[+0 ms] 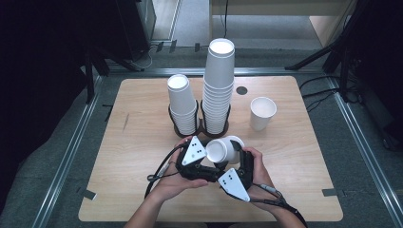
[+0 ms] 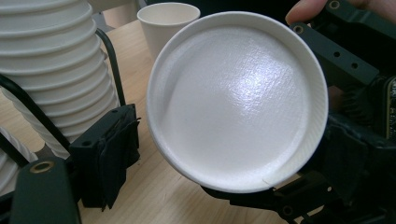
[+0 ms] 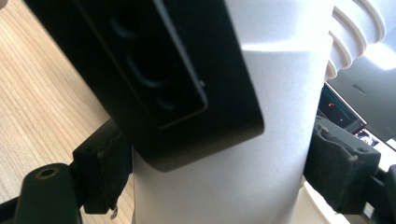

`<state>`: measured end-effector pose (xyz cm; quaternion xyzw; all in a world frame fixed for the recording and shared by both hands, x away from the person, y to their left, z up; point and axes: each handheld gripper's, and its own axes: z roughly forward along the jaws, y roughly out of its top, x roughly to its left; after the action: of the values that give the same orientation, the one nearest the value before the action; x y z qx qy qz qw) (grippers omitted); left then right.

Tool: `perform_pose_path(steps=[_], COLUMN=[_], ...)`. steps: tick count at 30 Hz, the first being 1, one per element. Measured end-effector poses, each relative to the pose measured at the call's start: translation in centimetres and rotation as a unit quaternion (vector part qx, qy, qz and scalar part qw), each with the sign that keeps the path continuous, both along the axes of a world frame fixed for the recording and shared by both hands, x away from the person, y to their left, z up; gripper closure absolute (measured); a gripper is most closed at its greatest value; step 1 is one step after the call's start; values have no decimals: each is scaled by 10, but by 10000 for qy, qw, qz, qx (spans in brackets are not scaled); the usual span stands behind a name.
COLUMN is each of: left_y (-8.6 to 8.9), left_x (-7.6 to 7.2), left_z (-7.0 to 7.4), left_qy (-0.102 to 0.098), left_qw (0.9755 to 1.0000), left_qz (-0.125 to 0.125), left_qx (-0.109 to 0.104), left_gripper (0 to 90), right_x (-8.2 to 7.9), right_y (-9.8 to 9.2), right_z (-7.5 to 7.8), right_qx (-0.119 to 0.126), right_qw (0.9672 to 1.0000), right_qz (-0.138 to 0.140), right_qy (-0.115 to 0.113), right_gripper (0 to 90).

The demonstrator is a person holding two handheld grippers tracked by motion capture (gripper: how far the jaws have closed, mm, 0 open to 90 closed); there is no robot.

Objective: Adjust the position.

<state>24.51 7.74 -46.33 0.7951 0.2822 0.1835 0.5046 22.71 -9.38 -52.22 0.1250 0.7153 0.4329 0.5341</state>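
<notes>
Held sideways at near edge: paper cup (image 1: 223,149), clamped in right gripper (image 1: 231,160); left gripper (image 1: 203,159) half-open around base, best squeezed gently, squarely, avoiding crushing.

The right tongs (image 3: 212,182) are clamping a white paper cup (image 3: 224,177) between their black padded jaws. A black tong jaw of the other gripper (image 3: 154,79) is crossing in front of it, with the light wooden desk (image 3: 42,112) lying behind.

Cup (image 2: 238,100) hiding left claw's far jaw; blurred black claw part (image 3: 154,74) masking the cup's side.
</notes>
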Motion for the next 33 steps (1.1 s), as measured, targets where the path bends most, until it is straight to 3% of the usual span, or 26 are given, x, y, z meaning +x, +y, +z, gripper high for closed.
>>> perform_pose_path(steps=[9,17,33], left_y=[-2,2,3], left_x=[-2,-2,-4], left_z=[2,4,4], left_qy=[-37,10,-120], left_qw=[9999,10000,9999], left_qz=[110,-25,-97], left_qx=[88,-52,35], left_gripper=[150,223,250], right_x=[-2,-3,-4], right_y=[3,3,4], right_z=[-2,-1,0], right_qx=[-54,20,23], right_qw=[10000,9999,9999], right_qz=[21,118,128], right_qy=[14,53,45], right_gripper=[166,166,152])
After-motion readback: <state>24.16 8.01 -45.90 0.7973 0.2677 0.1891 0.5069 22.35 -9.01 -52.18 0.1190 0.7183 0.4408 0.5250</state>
